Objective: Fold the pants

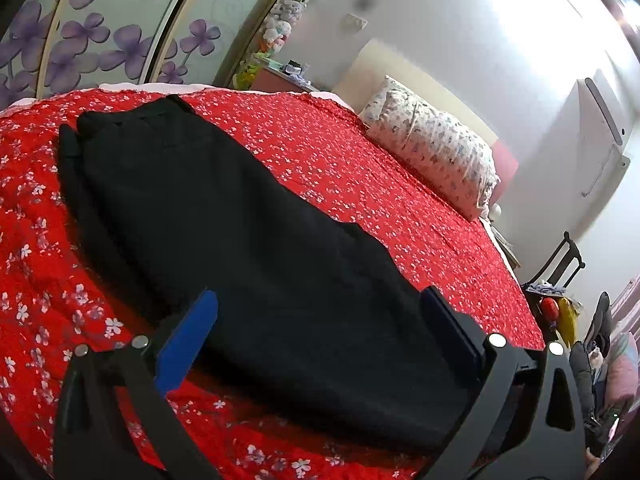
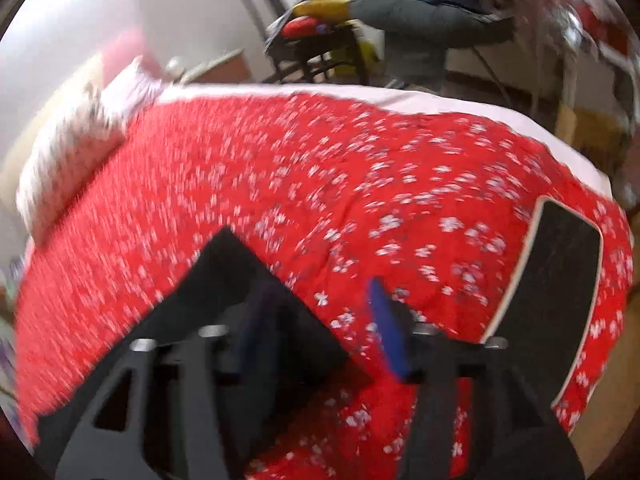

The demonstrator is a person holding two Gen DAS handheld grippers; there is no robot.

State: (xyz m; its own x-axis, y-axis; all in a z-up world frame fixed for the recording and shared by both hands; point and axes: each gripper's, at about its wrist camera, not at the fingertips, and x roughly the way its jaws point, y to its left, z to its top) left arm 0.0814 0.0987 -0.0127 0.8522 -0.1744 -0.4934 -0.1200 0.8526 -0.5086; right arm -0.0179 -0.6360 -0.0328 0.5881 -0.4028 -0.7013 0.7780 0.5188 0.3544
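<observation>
Black pants (image 1: 224,216) lie flat and lengthwise on a red flowered bedspread (image 1: 360,168), the waist end far off at the upper left. My left gripper (image 1: 320,296) is open wide, low over their near end. The cloth lies between its blue fingers (image 1: 188,340) without being pinched. The right wrist view is blurred. It shows a pointed corner of the pants (image 2: 228,264) under the left finger of my right gripper (image 2: 320,320). That gripper is open, with only red bedspread showing in the gap between its fingers.
A flowered pillow (image 1: 432,148) lies at the head of the bed by the wall. A flat black board with a pale rim (image 2: 556,280) rests on the bedspread at the right. Beyond the bed's far edge a dark chair (image 2: 312,40) is piled with things.
</observation>
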